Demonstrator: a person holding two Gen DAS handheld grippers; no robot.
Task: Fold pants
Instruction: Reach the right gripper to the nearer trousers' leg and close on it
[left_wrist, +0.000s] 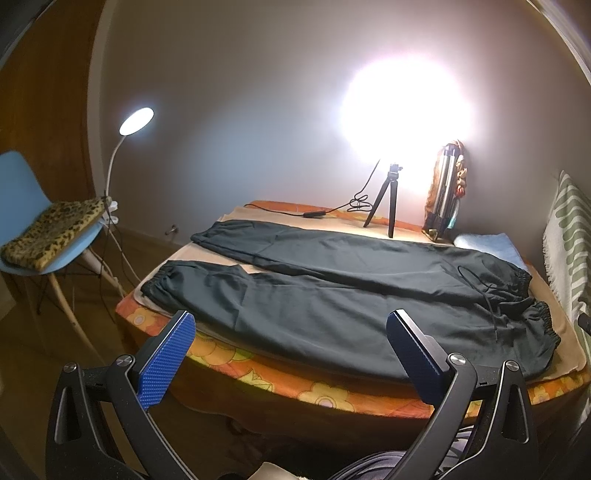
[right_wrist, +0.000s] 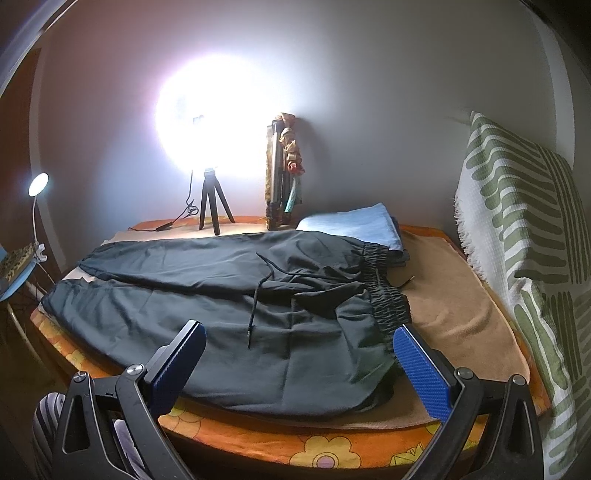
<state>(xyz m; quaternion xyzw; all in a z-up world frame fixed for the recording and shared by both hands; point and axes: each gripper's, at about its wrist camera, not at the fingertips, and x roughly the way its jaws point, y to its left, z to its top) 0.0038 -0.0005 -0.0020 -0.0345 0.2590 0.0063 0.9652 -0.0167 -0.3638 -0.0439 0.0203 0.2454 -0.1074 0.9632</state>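
Dark pants (left_wrist: 332, 291) lie spread flat on a tan towel on the table, both legs stretched to the left and the elastic waistband (right_wrist: 384, 291) at the right. A black drawstring (right_wrist: 258, 295) trails loose over the fabric. My left gripper (left_wrist: 291, 321) is open, hovering before the table's near edge by the lower leg, holding nothing. My right gripper (right_wrist: 299, 332) is also open, near the front edge, just short of the hip and waistband area, with nothing between its blue pads (right_wrist: 424, 365).
A bright lamp on a small tripod (left_wrist: 384, 199) and a cable sit at the table's back. A folded blue cloth (right_wrist: 354, 225) lies behind the waistband. A patterned throw (right_wrist: 524, 240) hangs at right. A blue chair (left_wrist: 40, 221) with a desk lamp stands left.
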